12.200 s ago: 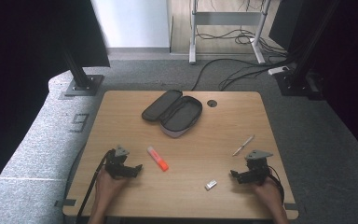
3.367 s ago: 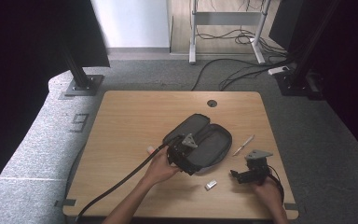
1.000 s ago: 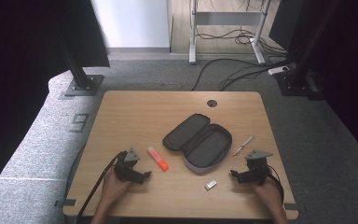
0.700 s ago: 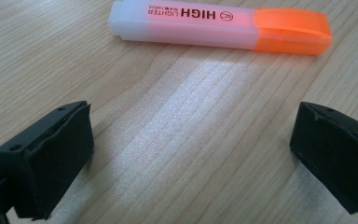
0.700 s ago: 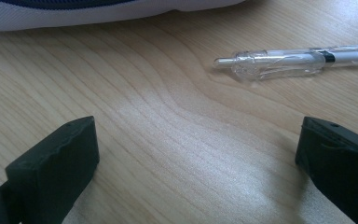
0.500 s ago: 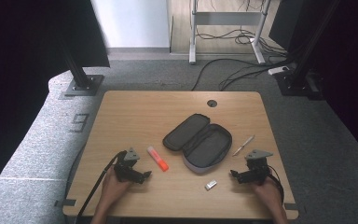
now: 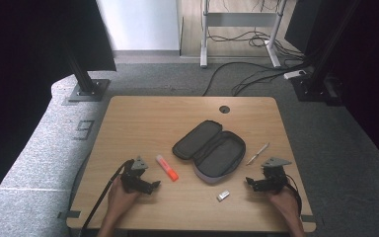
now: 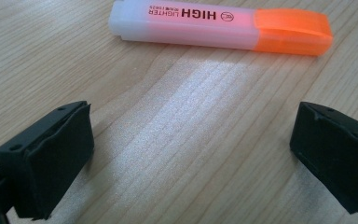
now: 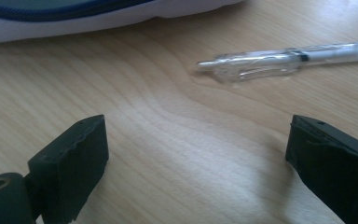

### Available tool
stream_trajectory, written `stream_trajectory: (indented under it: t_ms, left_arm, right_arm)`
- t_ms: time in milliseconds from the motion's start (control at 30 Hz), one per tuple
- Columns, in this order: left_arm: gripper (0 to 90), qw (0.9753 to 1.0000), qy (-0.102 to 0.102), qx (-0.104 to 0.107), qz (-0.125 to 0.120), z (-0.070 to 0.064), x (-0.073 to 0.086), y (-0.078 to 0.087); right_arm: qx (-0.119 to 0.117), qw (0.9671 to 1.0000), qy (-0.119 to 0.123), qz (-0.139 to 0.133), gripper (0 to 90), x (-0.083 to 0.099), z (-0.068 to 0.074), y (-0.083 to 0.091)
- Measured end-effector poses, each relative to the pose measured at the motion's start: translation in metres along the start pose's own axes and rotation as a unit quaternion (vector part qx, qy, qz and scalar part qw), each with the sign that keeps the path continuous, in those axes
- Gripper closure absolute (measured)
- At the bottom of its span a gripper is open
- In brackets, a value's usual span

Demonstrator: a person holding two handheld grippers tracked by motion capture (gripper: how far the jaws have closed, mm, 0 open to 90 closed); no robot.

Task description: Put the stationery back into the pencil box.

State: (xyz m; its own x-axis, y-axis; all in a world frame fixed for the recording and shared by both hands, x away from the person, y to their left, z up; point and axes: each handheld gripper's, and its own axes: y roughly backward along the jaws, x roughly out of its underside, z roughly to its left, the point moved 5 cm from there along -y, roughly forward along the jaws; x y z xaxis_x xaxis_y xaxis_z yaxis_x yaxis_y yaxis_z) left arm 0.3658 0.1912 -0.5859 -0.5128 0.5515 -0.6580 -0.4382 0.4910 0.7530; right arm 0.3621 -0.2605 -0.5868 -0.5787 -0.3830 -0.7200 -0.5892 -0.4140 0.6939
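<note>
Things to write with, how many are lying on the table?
2. The orange highlighter lies left of the open pencil case, near the left gripper. The clear pen lies right of the case.

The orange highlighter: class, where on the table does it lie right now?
In the high view the highlighter lies flat on the table, between the left gripper and the open pencil case, touching neither.
</note>
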Motion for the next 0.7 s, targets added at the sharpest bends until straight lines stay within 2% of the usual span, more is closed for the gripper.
stream_trajectory:
  t_ms: [133,267,467,567,700]
  left_arm:
    - [0.0,1.0000,0.000,0.000,0.000,0.000,0.000,0.000]
    - [0.0,1.0000,0.000,0.000,0.000,0.000,0.000,0.000]
    - [0.0,1.0000,0.000,0.000,0.000,0.000,0.000,0.000]
    - [0.0,1.0000,0.000,-0.001,0.000,0.000,0.000,0.000]
    - [0.0,1.0000,0.001,-0.001,0.000,0.000,-0.001,-0.001]
  right_arm:
    - [0.008,0.9999,-0.012,0.003,4.8,-0.002,-0.005,0.001]
    - [0.029,0.9992,-0.026,0.007,3.0,-0.008,-0.015,0.005]
    - [0.062,0.9970,-0.045,-0.003,12.3,-0.021,-0.033,0.008]
    - [0.067,0.9965,-0.049,-0.008,13.1,-0.027,-0.037,0.007]
    - [0.074,0.9957,-0.054,-0.012,18.5,-0.038,-0.043,0.004]
